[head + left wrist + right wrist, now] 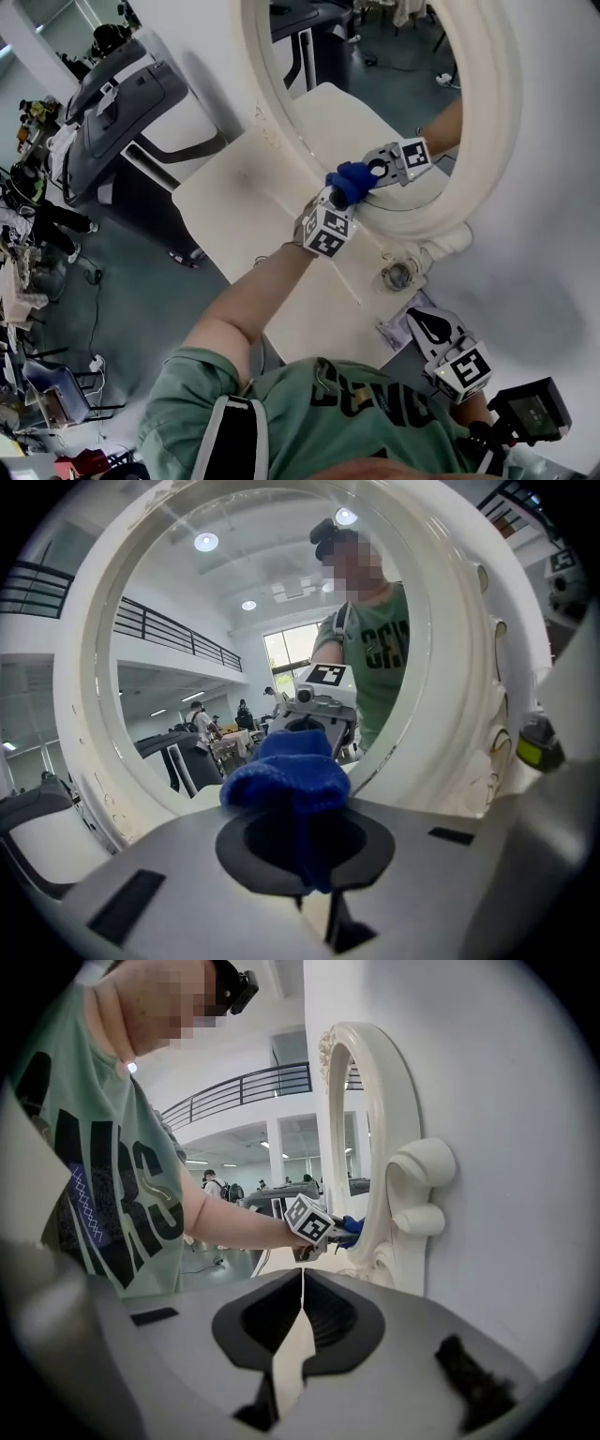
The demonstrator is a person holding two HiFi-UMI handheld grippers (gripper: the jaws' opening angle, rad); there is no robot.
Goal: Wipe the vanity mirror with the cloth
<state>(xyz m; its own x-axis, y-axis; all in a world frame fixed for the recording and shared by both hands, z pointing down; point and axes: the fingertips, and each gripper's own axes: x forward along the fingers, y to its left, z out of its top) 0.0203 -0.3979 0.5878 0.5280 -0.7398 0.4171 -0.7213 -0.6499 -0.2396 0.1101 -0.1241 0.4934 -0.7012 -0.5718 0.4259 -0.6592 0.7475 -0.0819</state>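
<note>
A dark treadmill (122, 103) stands at the far left on the grey floor, beside the white counter (234, 216) that carries the vanity mirror (487, 141). Over the counter's middle a bare arm reaches out with the left claw (345, 192), which is clamped on a bunched blue cloth (352, 180). In the left gripper view the cloth (286, 775) bulges out above the pinched jaws and fills the space in front of them. Its bunched end sits against the glass low in the oval, just inside the lower curve of the carved white frame, and it meets its own reflection there. The glass also reflects a person in a green shirt. Farther right, near the counter's edge, the right claw (427, 328) hangs well apart from the mirror. Its jaws are drawn together to a thin slit with nothing between them, and they point towards the mirror's side.
</note>
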